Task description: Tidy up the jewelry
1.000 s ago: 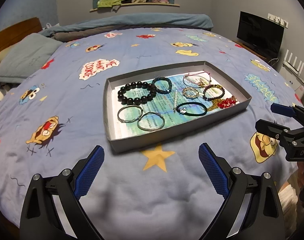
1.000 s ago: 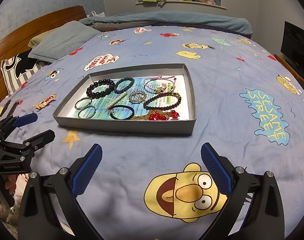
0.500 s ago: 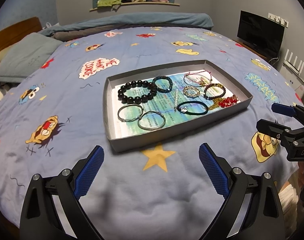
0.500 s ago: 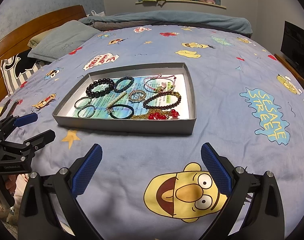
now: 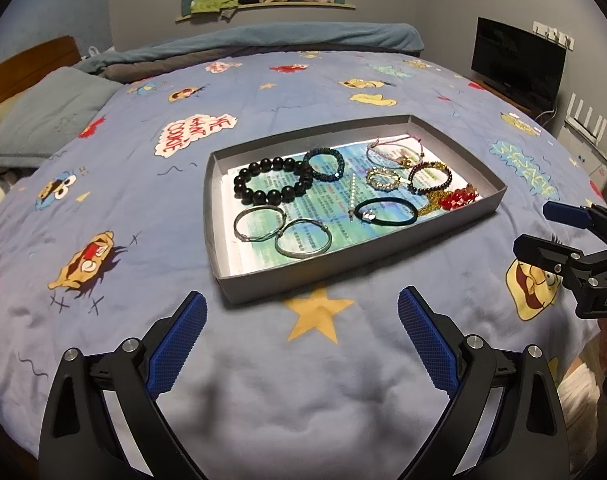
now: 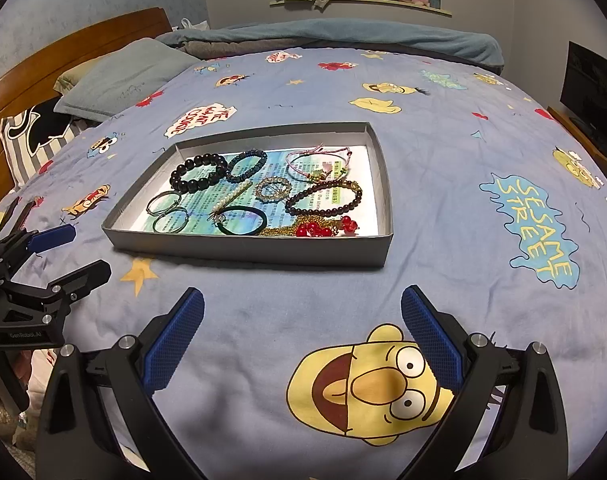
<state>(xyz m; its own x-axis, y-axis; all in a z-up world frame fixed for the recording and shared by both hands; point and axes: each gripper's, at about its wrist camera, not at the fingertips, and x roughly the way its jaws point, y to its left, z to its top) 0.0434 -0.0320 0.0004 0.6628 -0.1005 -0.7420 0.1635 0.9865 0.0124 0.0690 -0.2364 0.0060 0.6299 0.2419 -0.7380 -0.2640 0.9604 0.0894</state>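
A shallow grey tray (image 5: 431, 236) (image 6: 247, 248) lies on the bed and holds several pieces of jewelry. Among them are a black bead bracelet (image 5: 273, 186) (image 6: 199, 172), two silver bangles (image 5: 259, 222) (image 6: 165, 202), a dark hair tie (image 5: 385, 211) (image 6: 243, 220), a red bead piece (image 5: 457, 199) (image 6: 323, 230) and a pink cord bracelet (image 6: 317, 162). My left gripper (image 5: 302, 330) hovers open in front of the tray's near edge, nothing between its fingers. My right gripper (image 6: 302, 330) is open too, over a yellow cartoon face, short of the tray.
The bed is covered by a blue cartoon-print sheet (image 5: 143, 264). A grey pillow (image 6: 123, 76) and wooden headboard (image 6: 63, 56) lie far left. A folded blanket (image 5: 283, 40) runs along the back. A monitor (image 5: 517, 62) stands at the right, off the bed.
Both views have drifted very slightly relative to the tray. Both grippers remain open, and the jewelry has not moved.
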